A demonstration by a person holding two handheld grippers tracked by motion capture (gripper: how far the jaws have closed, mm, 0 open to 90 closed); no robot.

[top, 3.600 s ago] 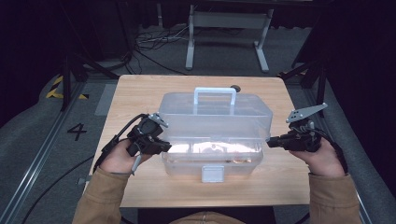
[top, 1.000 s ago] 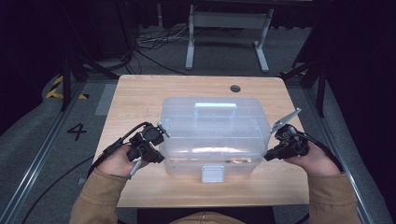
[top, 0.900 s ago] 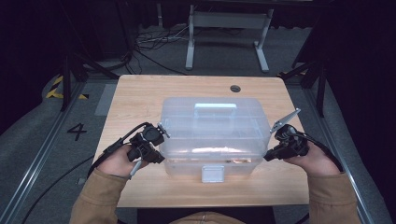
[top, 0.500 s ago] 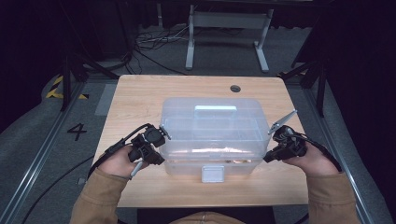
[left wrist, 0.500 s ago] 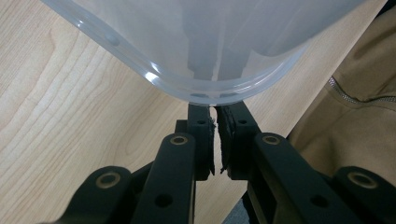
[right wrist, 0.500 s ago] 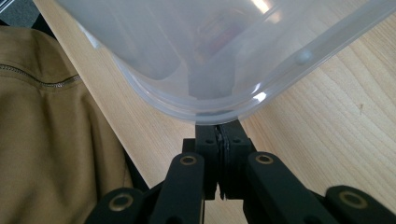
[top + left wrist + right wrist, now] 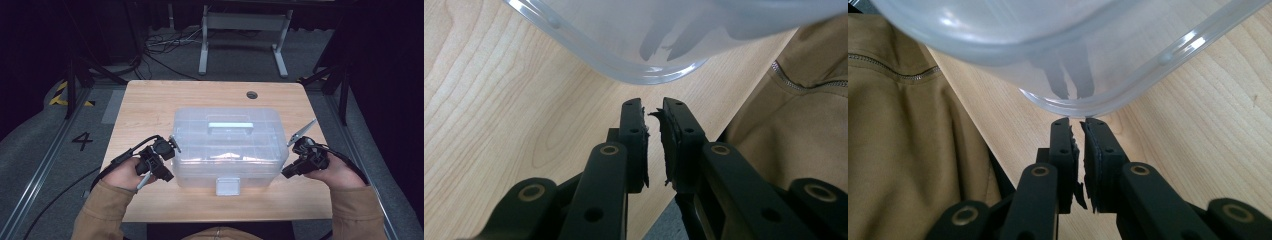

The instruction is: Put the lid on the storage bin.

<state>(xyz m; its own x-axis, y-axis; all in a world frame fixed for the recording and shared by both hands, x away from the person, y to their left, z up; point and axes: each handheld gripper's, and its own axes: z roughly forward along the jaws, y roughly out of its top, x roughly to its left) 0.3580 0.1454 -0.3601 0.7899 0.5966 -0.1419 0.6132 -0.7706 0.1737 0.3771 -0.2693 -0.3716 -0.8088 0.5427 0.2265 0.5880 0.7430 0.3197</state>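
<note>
A clear plastic storage box (image 7: 227, 150) with a flat-lying handle (image 7: 230, 125) and a grey front latch (image 7: 227, 186) stands on the wooden table (image 7: 150, 105). My left gripper (image 7: 169, 175) is at the box's near left corner and my right gripper (image 7: 285, 174) at its near right corner. In the left gripper view the jaws (image 7: 651, 107) stand a slim gap apart just short of the box's rounded edge (image 7: 649, 75), with nothing between them. In the right gripper view the jaws (image 7: 1076, 122) do the same at the box's edge (image 7: 1073, 107). Both pairs of jaws have just been opening.
A round cable hole (image 7: 252, 95) sits near the table's far edge. A metal stand (image 7: 245, 30) and loose cables lie on the floor beyond. A floor rail and a painted 4 (image 7: 82, 141) run at the left. The person's tan jacket (image 7: 908, 150) is at the near edge.
Since the earliest frame the box has come down nearer the table's middle and its handle has folded flat; both hands have dropped toward the near corners. In the last second nothing visibly moves.
</note>
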